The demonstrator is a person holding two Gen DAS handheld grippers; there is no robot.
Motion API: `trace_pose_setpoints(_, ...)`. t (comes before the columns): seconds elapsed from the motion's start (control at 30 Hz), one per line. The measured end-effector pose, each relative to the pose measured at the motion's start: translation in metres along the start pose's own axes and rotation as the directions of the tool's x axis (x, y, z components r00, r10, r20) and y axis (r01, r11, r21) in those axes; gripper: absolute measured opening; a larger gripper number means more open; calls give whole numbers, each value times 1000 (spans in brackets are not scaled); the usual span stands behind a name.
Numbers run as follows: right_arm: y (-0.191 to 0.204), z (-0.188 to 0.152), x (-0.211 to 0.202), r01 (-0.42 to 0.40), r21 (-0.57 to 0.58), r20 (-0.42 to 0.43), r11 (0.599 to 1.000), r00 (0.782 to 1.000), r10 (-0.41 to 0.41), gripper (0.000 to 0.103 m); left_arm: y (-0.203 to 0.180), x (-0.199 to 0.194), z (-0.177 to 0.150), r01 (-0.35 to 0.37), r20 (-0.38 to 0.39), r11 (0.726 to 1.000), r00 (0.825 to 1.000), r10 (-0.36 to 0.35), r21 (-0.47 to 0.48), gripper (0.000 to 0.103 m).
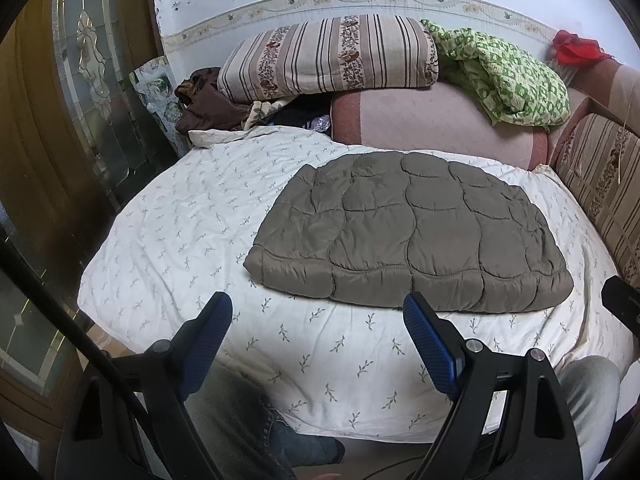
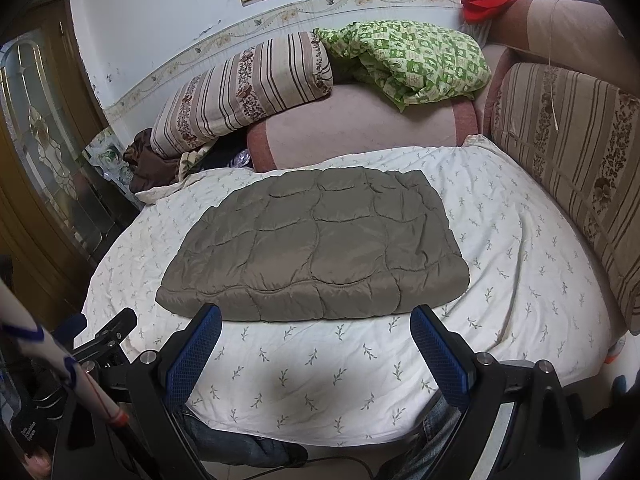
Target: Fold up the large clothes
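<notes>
A grey-brown quilted garment (image 1: 408, 232) lies folded into a flat rectangle on the white leaf-print bed sheet (image 1: 180, 232). It also shows in the right wrist view (image 2: 316, 248), on the same sheet (image 2: 520, 264). My left gripper (image 1: 318, 308) is open and empty, held back above the bed's near edge, just short of the garment's front hem. My right gripper (image 2: 316, 320) is open and empty too, at the same stand-off from the hem. The left gripper's body (image 2: 108, 336) shows at the lower left of the right wrist view.
A striped bolster (image 1: 332, 56), a green patterned blanket (image 1: 504, 72) and a pink cushion (image 1: 436, 120) lie at the bed's far side. A striped sofa back (image 2: 572, 160) runs along the right. A wooden glass door (image 1: 80, 100) stands left. My knees (image 1: 240, 420) are at the bed's near edge.
</notes>
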State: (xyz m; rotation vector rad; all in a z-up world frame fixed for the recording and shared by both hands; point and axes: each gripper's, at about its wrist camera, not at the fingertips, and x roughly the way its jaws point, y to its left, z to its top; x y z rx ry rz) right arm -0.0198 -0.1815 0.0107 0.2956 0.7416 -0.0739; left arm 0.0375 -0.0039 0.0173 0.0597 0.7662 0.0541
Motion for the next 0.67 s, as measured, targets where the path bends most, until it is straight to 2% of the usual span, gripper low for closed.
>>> trace_pose_setpoints(0.57,-5,1,18,6,13,-20,1000,1000,-5,98,-7,17,1,1,-10,1000,1000,-1,15,86)
trace_pose_setpoints(0.67,-11,6,30,-25,22,-32,999,999,25,98,-9,28,6,20,2,999,1000,-20,28,86)
